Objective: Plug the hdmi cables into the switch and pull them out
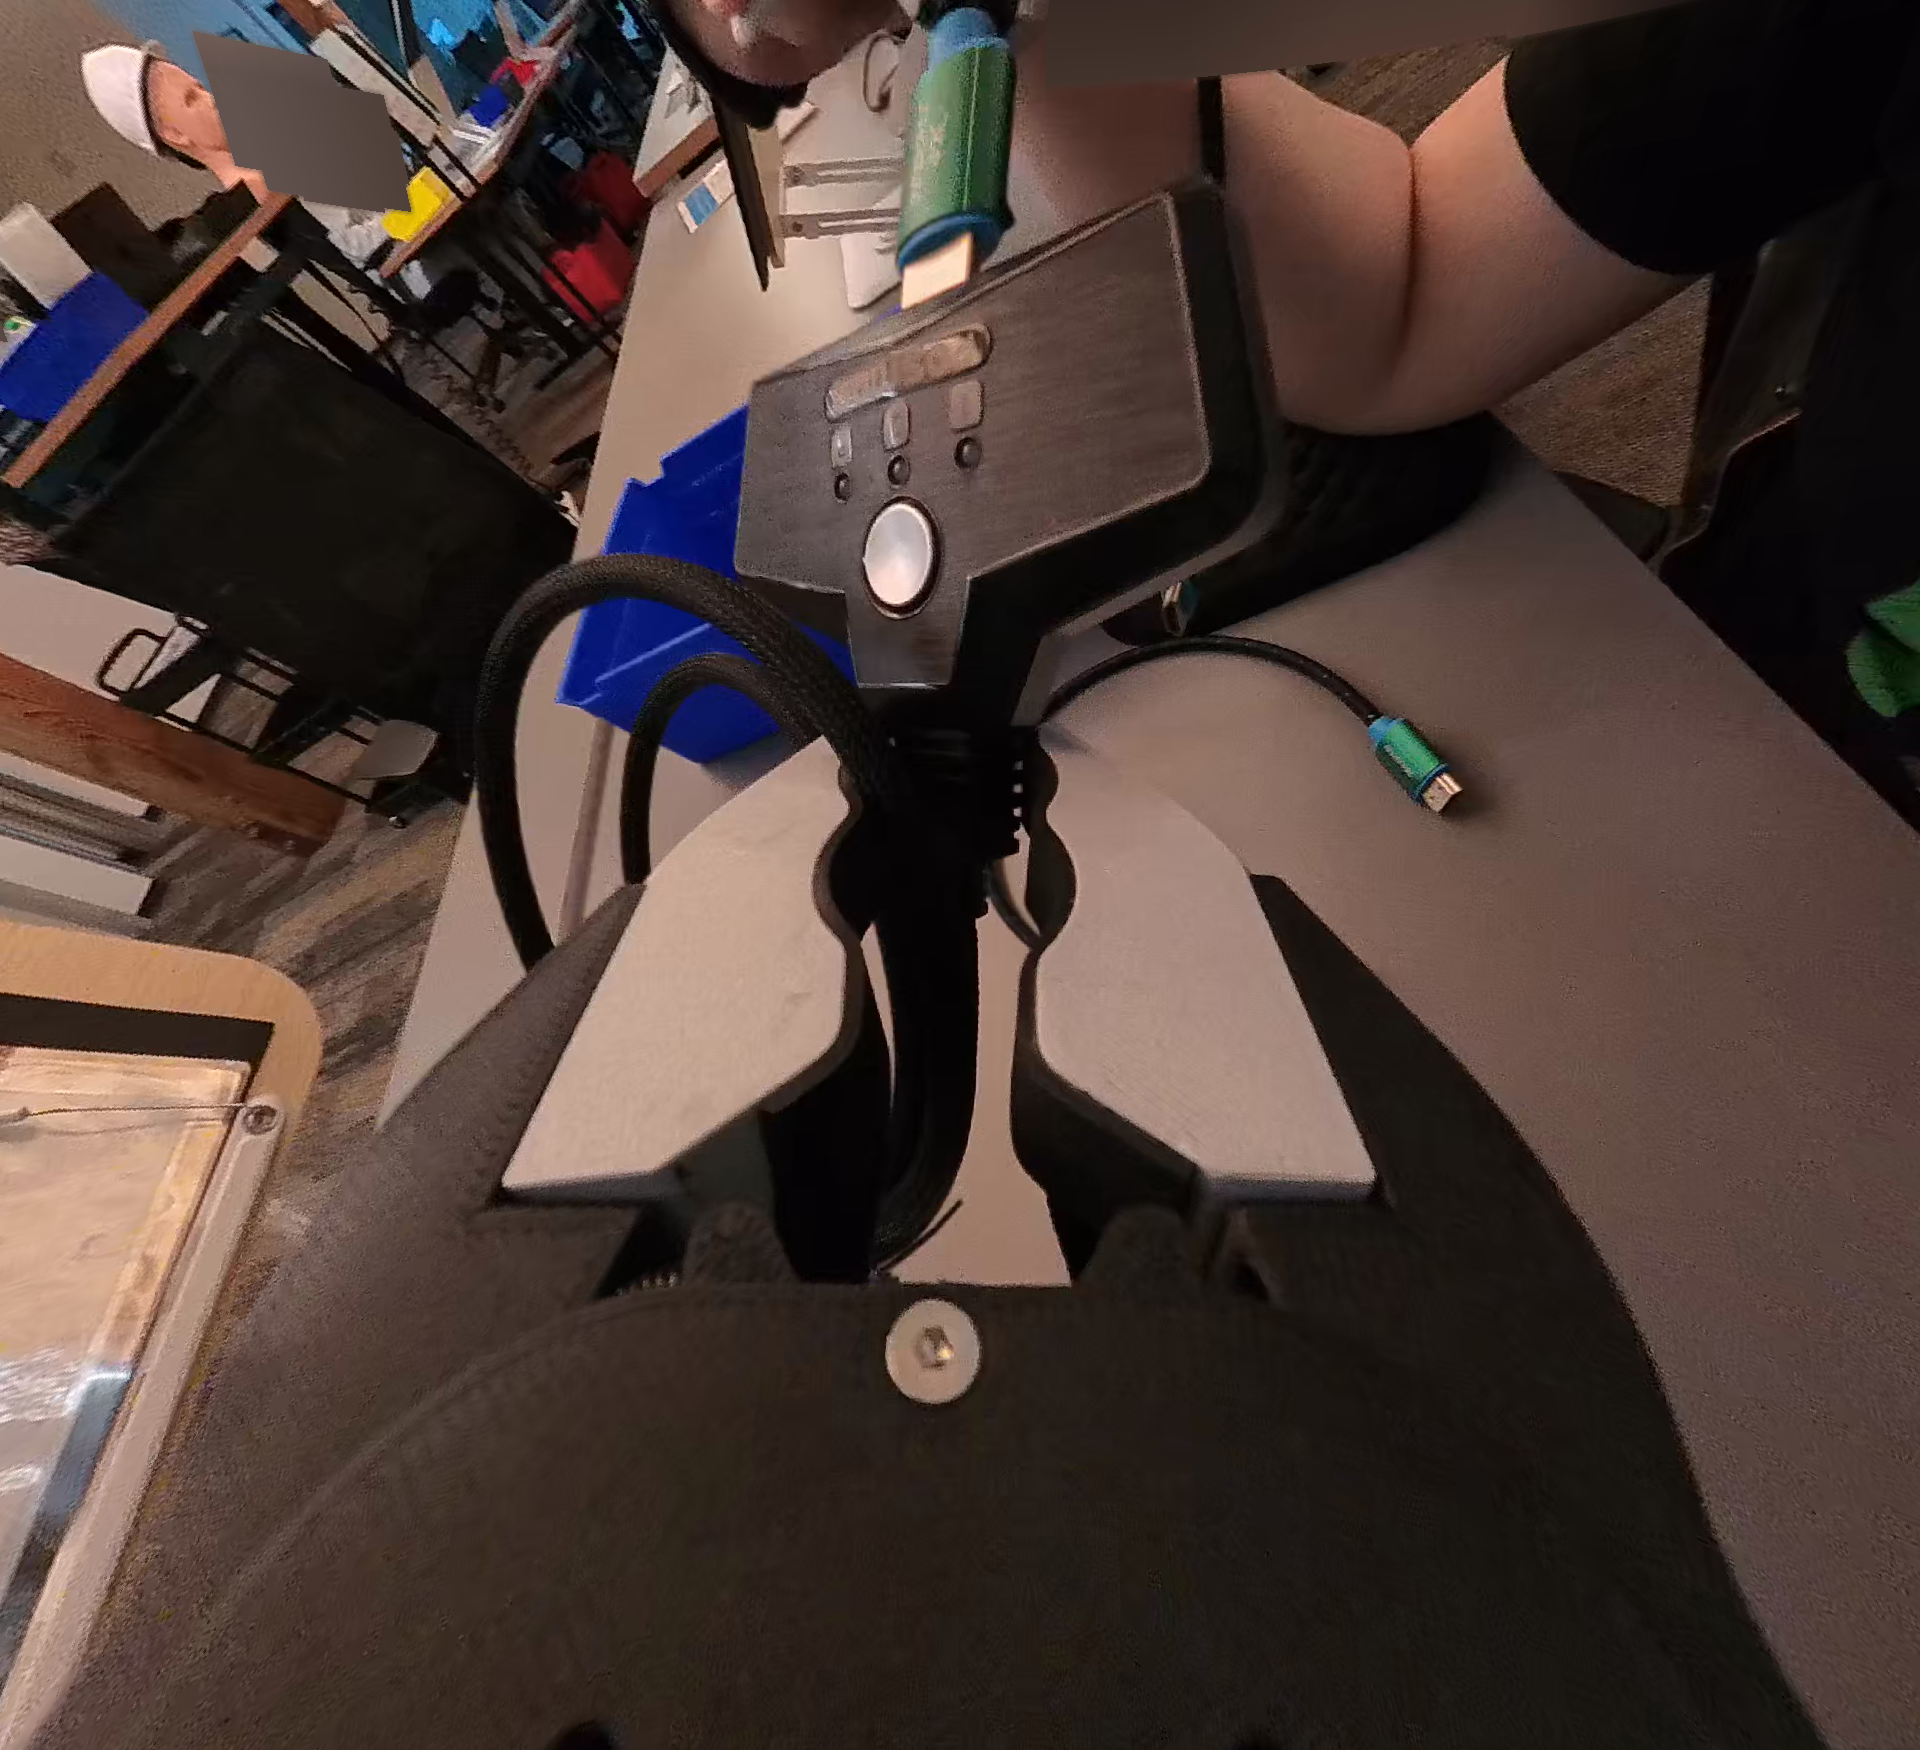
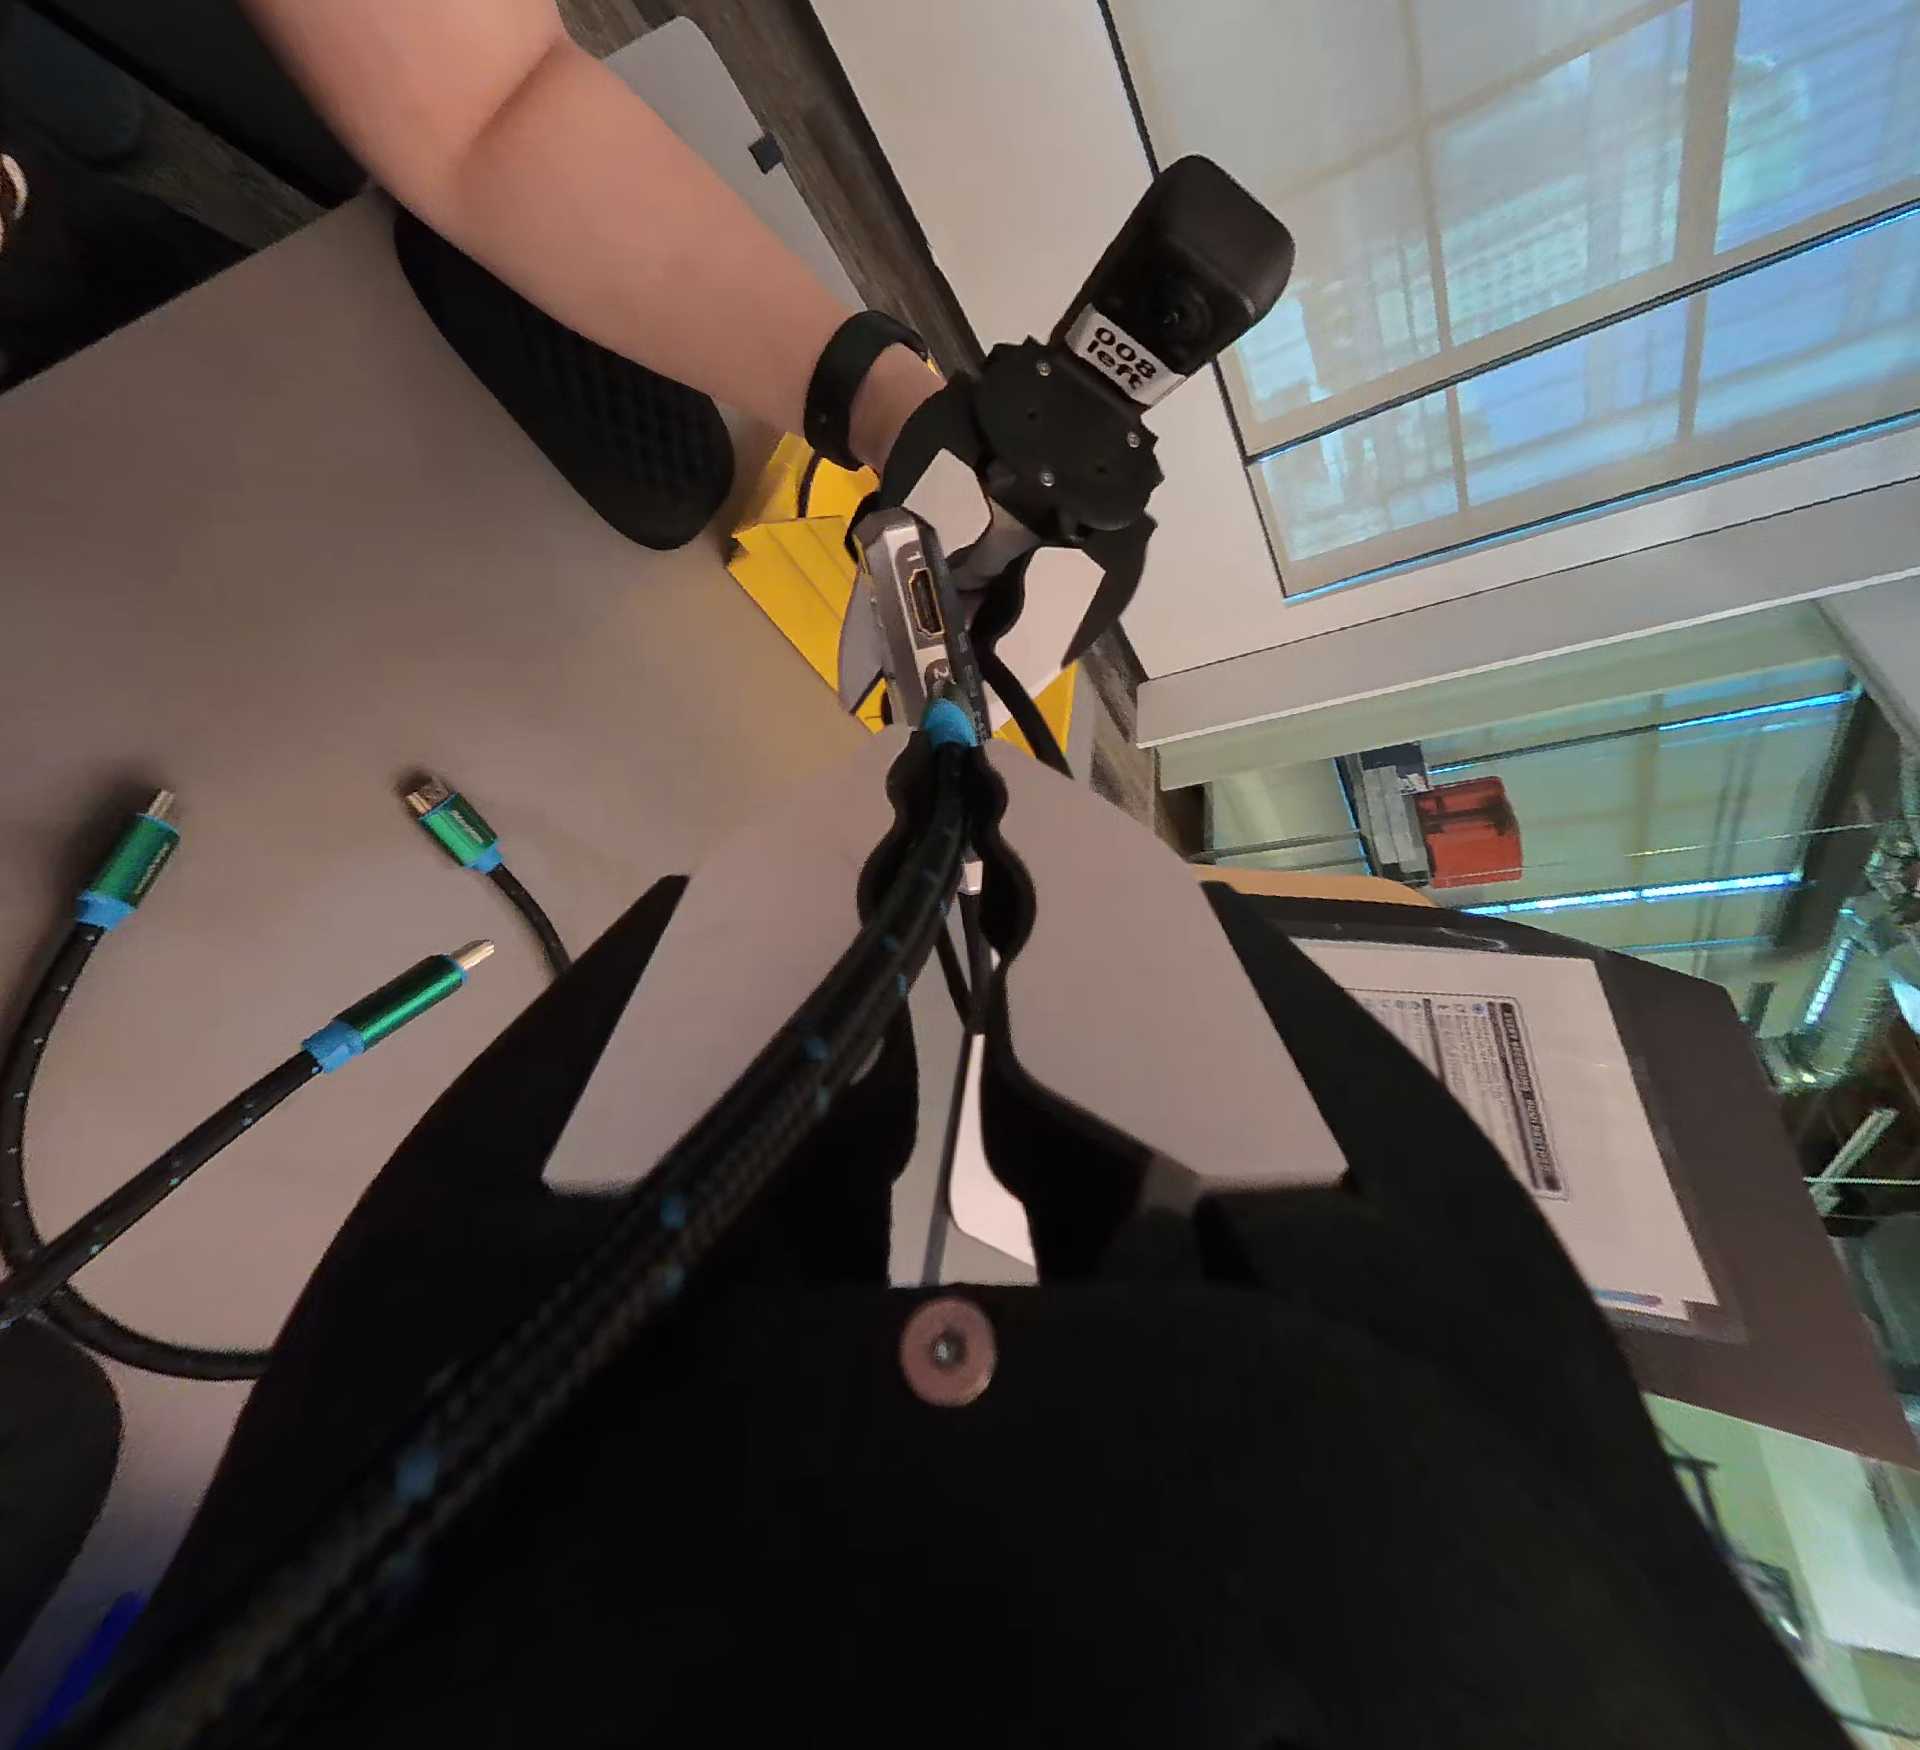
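The black brushed-metal switch point(image 1: 977, 443) is raised above the bench point(image 1: 1351, 869). One green HDMI plug point(image 1: 951, 157) is poised at its edge; three more point(image 2: 452, 827) lie on the bench below.

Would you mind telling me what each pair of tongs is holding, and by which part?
The left tongs grip the switch by its cable-end neck. The right tongs grip an HDMI cable just behind its green plug.

Brushed-metal switch point(image 1: 1023, 412); braided cloth cable point(image 2: 727, 1170).

Dim warm indoor light, bluish daylight through windows point(image 2: 1558, 225) at right; strong wide-angle bending at edges; near gripper bodies soft, background slightly blurred, button point(image 1: 900, 554) glinting
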`<state>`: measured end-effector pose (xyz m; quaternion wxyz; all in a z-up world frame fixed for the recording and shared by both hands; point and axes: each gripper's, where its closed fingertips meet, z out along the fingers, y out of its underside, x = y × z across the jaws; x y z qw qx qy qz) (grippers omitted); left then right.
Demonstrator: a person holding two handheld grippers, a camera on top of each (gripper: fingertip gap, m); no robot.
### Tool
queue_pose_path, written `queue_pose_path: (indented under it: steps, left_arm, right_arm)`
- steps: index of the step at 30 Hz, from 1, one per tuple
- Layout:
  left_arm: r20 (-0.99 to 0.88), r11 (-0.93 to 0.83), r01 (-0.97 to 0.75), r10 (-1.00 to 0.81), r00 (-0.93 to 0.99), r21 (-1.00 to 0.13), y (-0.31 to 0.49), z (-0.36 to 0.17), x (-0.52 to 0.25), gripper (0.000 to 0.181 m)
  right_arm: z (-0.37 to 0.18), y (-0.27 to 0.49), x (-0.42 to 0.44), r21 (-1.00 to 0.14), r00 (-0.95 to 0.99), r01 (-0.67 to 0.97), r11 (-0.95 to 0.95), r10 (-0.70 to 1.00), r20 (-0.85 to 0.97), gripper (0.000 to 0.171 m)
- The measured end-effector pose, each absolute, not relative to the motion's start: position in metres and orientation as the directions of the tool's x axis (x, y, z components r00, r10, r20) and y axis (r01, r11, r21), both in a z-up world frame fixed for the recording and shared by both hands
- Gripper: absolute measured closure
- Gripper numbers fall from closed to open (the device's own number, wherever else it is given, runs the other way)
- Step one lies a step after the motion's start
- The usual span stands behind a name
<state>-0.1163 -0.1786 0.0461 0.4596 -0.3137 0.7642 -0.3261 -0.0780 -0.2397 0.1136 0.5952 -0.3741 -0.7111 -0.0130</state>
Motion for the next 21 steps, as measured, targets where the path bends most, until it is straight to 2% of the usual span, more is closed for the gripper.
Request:
queue_pose_path:
  steps: [6, 17, 21]
  left_arm:
    - [-0.482, 0.617, -0.289, -0.769, -0.420, -0.732, -0.178, 0.030, -0.117, 0.158]
    - [-0.308, 0.478, -0.327, -0.836, -0.453, -0.816, -0.174, 0.027, -0.120, 0.158]
    - [-0.289, 0.465, -0.347, -0.844, -0.453, -0.814, -0.171, 0.024, -0.120, 0.158]
  right_arm:
    - [0.102, -0.235, -0.080, -0.495, -0.039, 0.543, 0.678, 0.610, 0.791, 0.164]
    - [0.098, -0.219, -0.078, -0.570, 0.003, 0.536, 0.622, 0.674, 0.738, 0.163]
    - [0.094, -0.215, -0.079, -0.589, 0.006, 0.539, 0.603, 0.696, 0.718, 0.163]
